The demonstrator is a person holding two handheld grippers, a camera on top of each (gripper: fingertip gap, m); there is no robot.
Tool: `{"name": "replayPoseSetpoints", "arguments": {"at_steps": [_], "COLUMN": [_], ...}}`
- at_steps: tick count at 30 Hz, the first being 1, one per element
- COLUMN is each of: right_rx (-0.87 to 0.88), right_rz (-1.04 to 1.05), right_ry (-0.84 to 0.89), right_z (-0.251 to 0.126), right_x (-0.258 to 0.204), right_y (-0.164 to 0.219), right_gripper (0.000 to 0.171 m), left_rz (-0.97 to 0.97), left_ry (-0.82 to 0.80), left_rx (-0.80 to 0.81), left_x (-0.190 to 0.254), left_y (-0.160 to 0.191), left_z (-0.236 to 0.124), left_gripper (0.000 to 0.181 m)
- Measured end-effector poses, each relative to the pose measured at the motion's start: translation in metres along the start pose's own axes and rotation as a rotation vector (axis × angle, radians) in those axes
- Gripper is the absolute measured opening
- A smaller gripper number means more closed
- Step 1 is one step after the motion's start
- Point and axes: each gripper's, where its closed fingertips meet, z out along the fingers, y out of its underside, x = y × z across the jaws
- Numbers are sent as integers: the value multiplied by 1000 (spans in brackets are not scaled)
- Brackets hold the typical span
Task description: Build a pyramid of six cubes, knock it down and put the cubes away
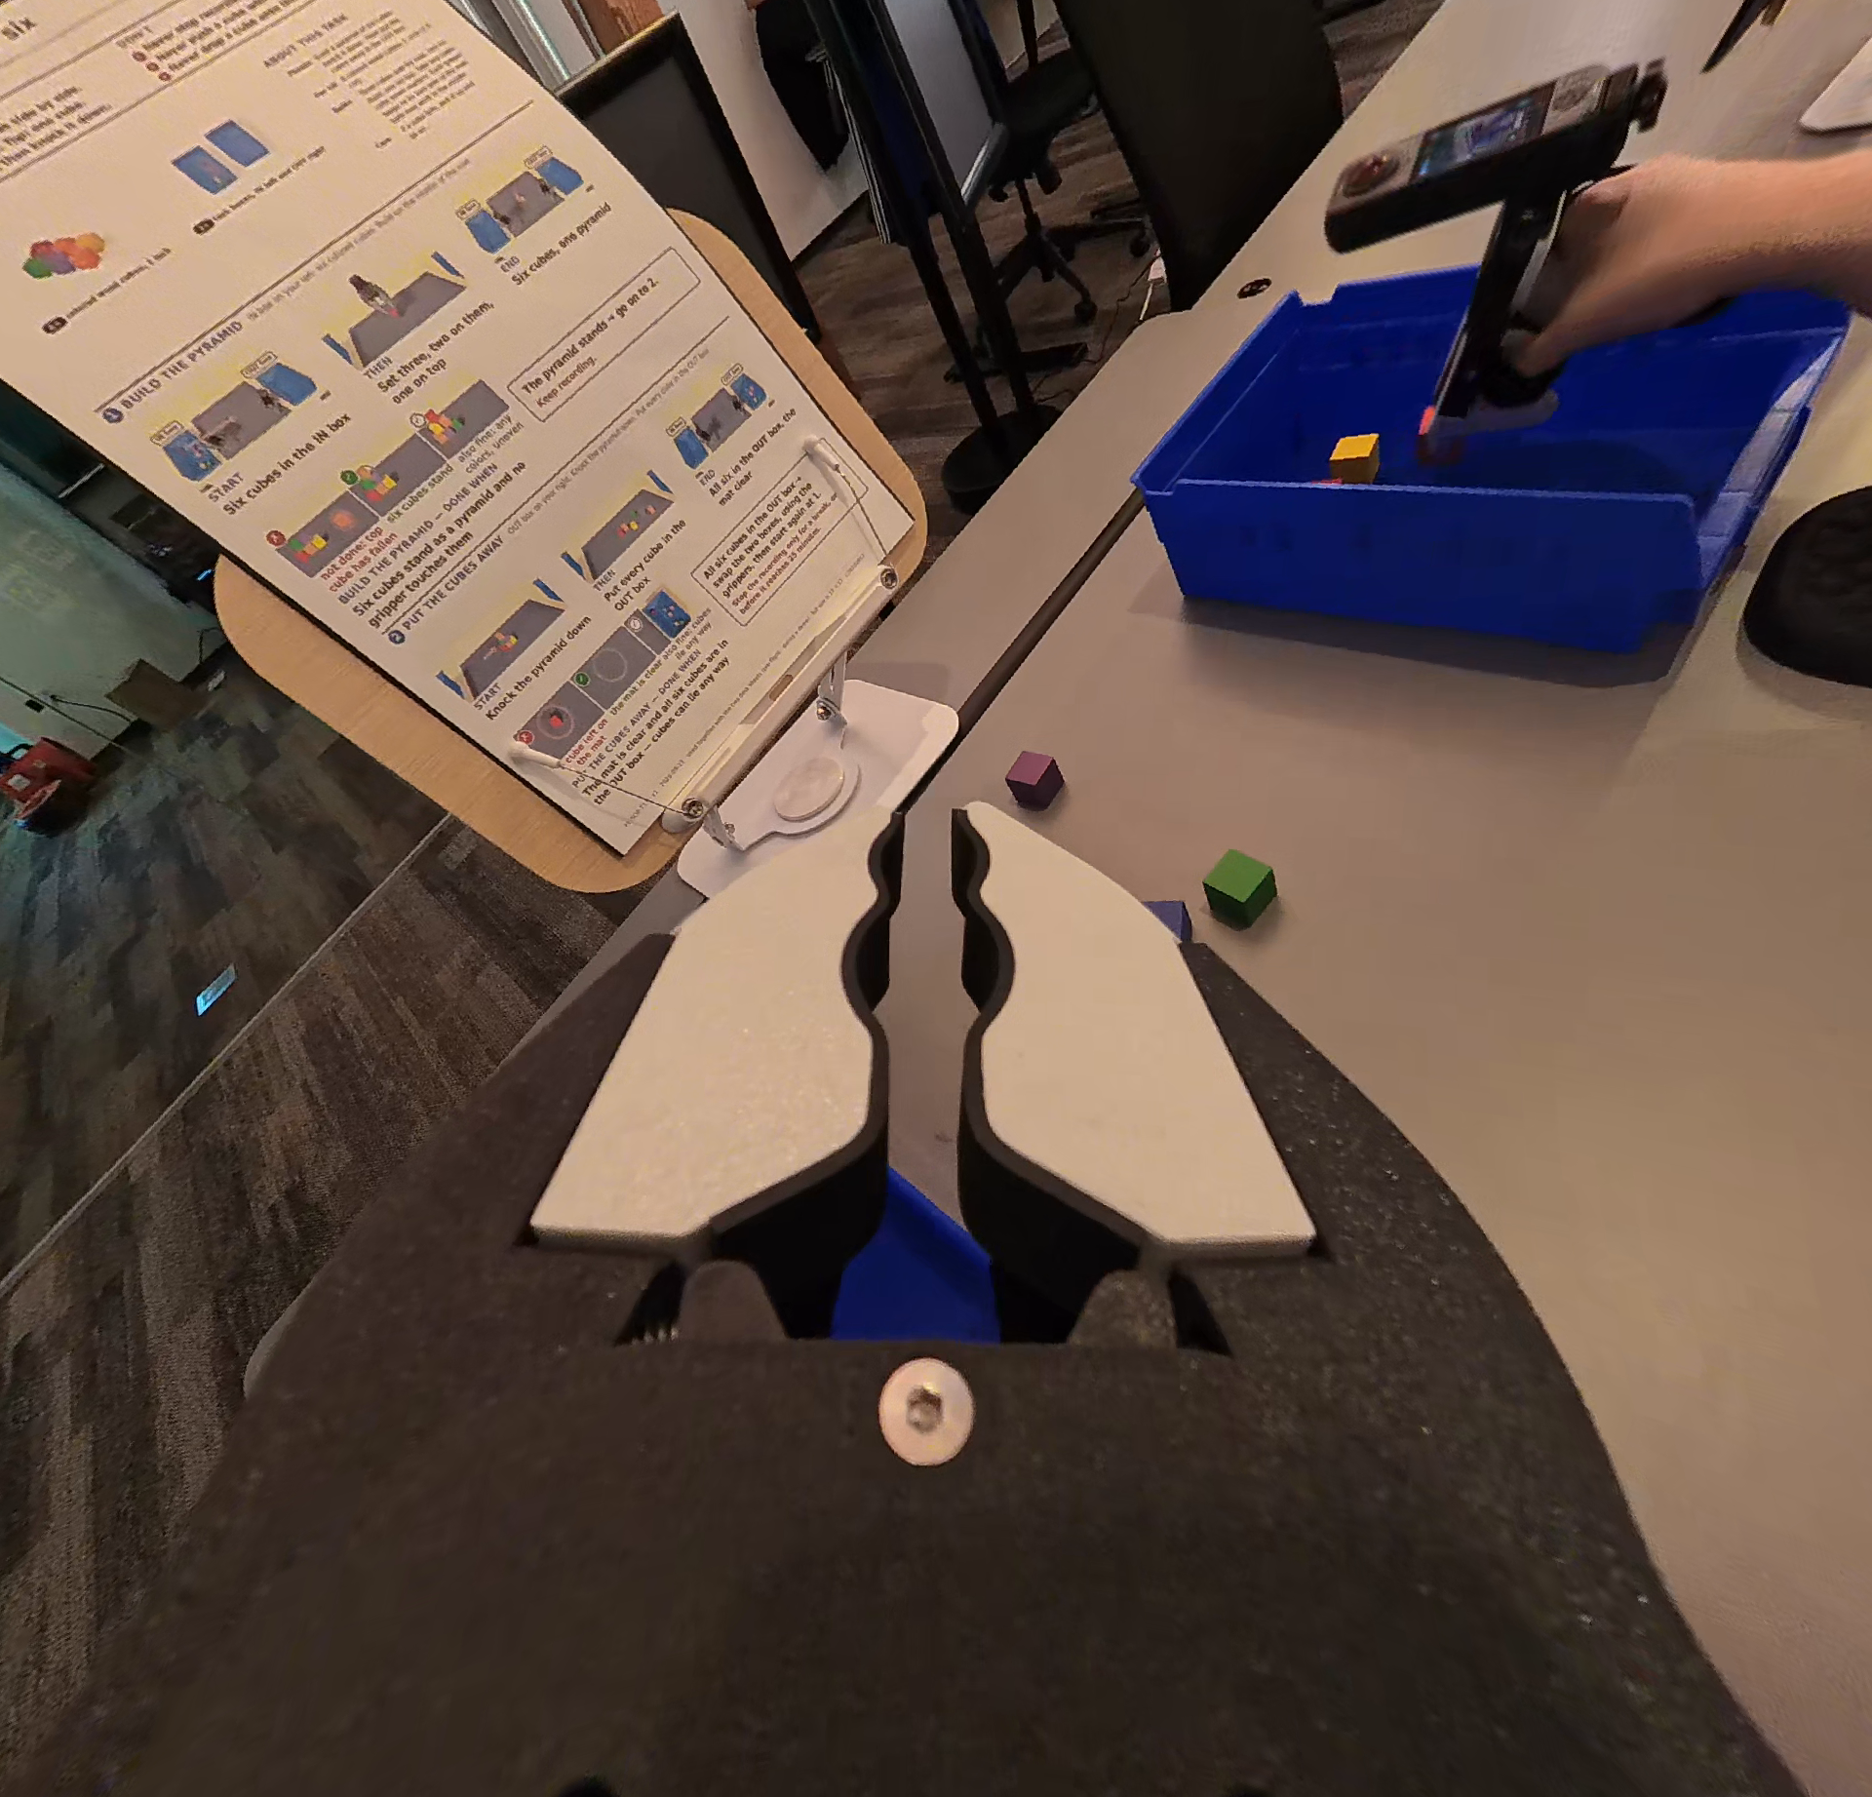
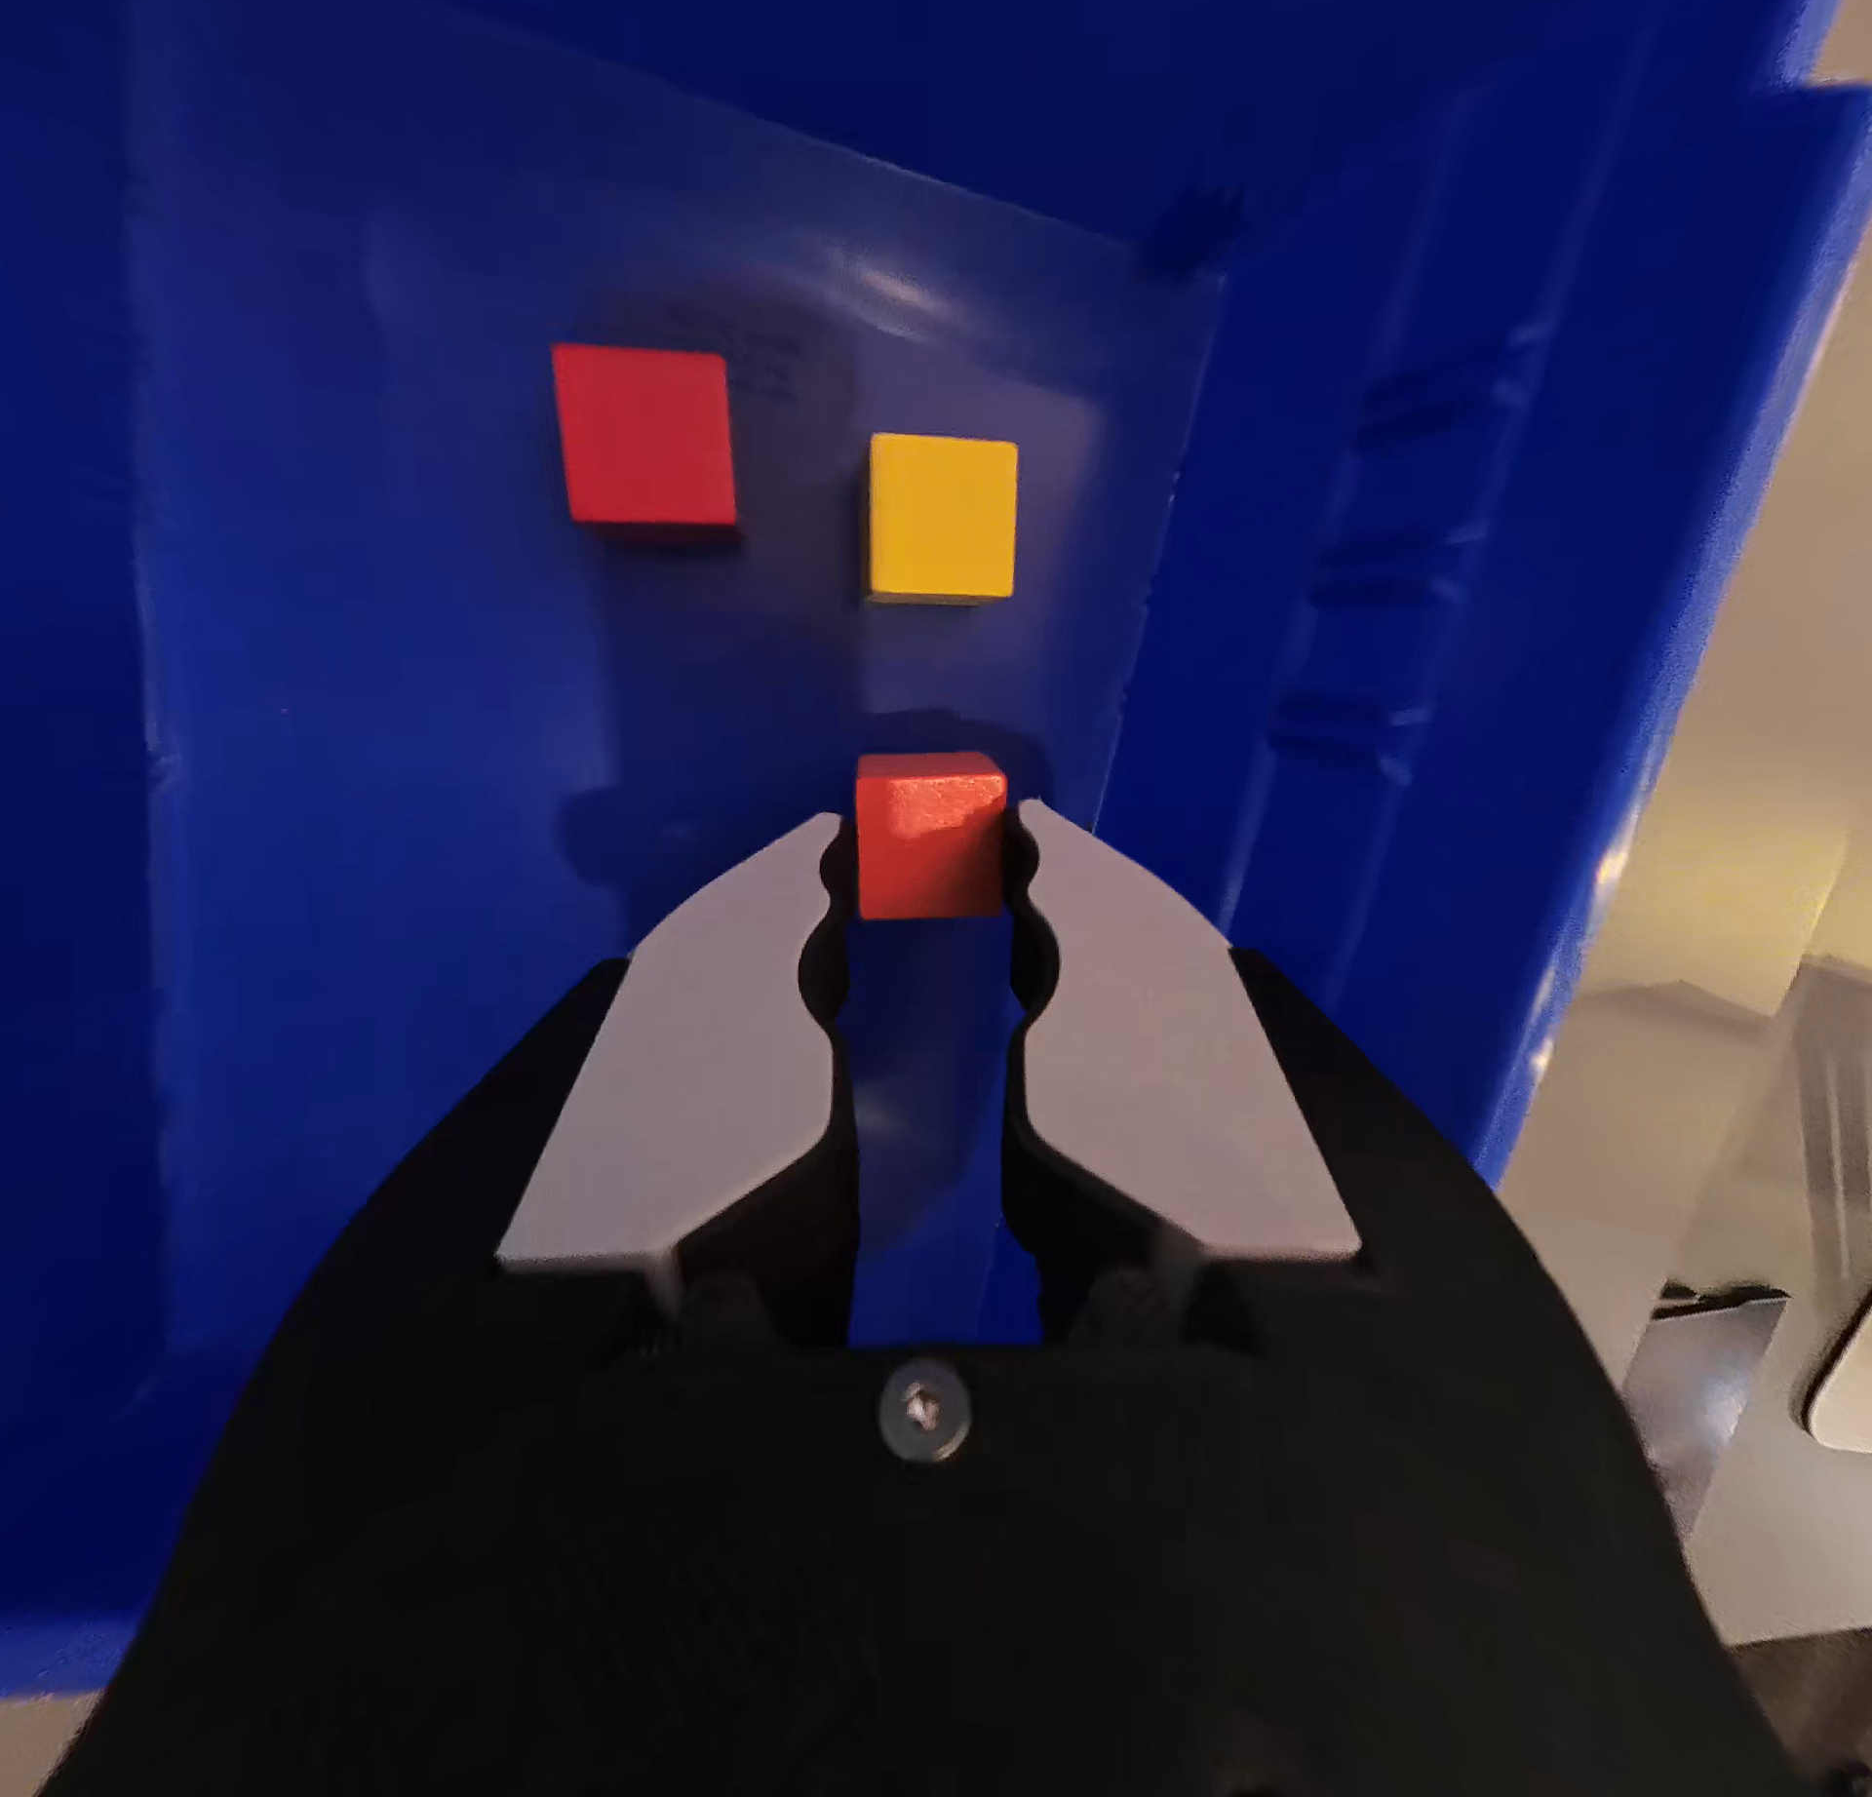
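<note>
Grey desk (image 1: 1418,1039) fills the right of the left wrist view, with carpet and office chairs behind it. At ten o'clock an instruction sheet (image 1: 405,381) is propped on a stand. The left gripper (image 1: 924,816) is held low at six o'clock, its jaws nearly together with only a narrow gap and nothing between them. Just beyond its tips, three cubes lie loose on the desk: a purple cube (image 1: 1034,778) at twelve o'clock, a blue cube (image 1: 1170,918) half hidden behind the right finger, and a green cube (image 1: 1240,886) at one o'clock, all apart from one another. At two o'clock stands the blue bin (image 1: 1469,573), into which a hand (image 1: 1671,249) has lowered the right gripper (image 1: 1438,437).

In the right wrist view, the bin floor is seen from above. A red cube (image 2: 645,442) lies at eleven o'clock and a yellow cube (image 2: 942,518) just beside it at twelve, not touching. An orange-red cube (image 2: 930,837) is pinched between the tips of the right gripper, low over the floor; whether it touches the floor cannot be told.

The putting-away step appears to be half done. A clean release is best made by opening the jaws squarely and lifting straight up, so that the cube is not dragged into the yellow one or against the wall at three o'clock. Three cubes are then left on the desk.
</note>
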Motion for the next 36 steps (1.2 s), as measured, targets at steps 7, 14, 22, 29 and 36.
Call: {"name": "replayPoseSetpoints", "arguments": {"at_steps": [7,14,22,29,36], "right_rx": [-29,54,557,339,269], "right_rz": [31,30,-724,-1124,-1153], "right_ry": [-21,-42,-330,-483,-491], "right_z": [11,-20,-169,-81,-46], "right_x": [0,-6,-216,-331,-351], "right_y": [8,-9,-93,-52,-38], "right_gripper": [30,43,48,47,29], "left_rz": [-2,5,14,34,36], "left_ry": [7,9,8,18,24], "left_rx": [7,6,-15,-25,-7], "left_x": [0,2,4,9,8], "left_y": [-1,-2,0,1,-1], "left_z": [0,-1,3,0,-1], "left_gripper": [9,9,9,9,9]}}
